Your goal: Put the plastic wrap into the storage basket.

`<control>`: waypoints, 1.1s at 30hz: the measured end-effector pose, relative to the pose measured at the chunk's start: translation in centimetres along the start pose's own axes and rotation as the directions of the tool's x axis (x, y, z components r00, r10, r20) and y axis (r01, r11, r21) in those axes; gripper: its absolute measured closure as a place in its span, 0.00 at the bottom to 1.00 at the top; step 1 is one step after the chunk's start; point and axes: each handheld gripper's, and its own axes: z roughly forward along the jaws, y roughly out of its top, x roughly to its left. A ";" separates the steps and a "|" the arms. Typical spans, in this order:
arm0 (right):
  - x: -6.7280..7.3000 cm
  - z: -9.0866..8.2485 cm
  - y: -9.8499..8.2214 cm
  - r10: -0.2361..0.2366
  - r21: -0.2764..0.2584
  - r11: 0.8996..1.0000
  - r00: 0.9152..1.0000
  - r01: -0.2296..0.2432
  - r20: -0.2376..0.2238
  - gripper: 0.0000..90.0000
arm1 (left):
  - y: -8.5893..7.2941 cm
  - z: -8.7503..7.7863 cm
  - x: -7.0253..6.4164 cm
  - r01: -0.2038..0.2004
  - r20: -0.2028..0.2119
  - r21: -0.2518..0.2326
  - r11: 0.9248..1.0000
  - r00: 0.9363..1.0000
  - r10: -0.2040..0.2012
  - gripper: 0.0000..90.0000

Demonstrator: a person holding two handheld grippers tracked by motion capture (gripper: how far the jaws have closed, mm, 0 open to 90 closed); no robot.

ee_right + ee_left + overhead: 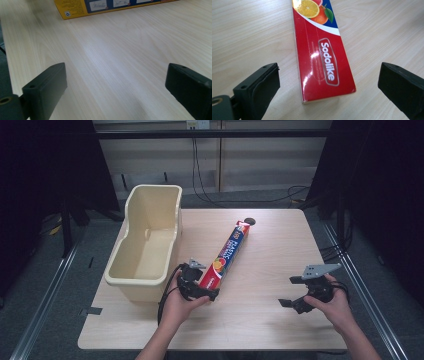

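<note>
The left gripper [199, 290] sits at the near end of a long red box [226, 253], its jaws spread wide and holding nothing. In the left gripper view the box [322, 55] lies flat on the table [249, 32] between the two fingers [259, 92], its near end reaching into the gap but touching neither pad; the word "Sodolike" and a picture of citrus fruit run along its top face, away from the fingertips. The right gripper [300, 292] is well apart from the box, off to its right side, with jaws equally wide and empty. In the right gripper view bare wood [112, 62] lies between the fingers [46, 87], and far ahead of them a yellow and blue side of the box [80, 7] shows at the top edge. Beyond the left gripper, just beside the box's left side, stands a cream bin [145, 240], open at the top with nothing visible inside.
</note>
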 end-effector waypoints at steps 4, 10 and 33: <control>-0.4 0.0 -0.4 0.014 0.010 1.000 1.000 -0.014 0.011 0.05 | 0.7 0.1 -0.1 0.001 0.022 0.012 1.000 1.000 -0.001 0.04; -0.3 0.0 -0.4 0.008 0.015 1.000 1.000 -0.008 0.019 0.06 | 2.6 0.5 0.1 0.008 0.033 0.038 0.999 0.999 -0.009 0.03; -0.8 -0.5 -0.7 0.030 -0.007 1.000 0.999 -0.030 0.035 0.07 | 8.2 3.4 1.2 0.057 0.052 0.081 0.995 0.997 -0.061 0.04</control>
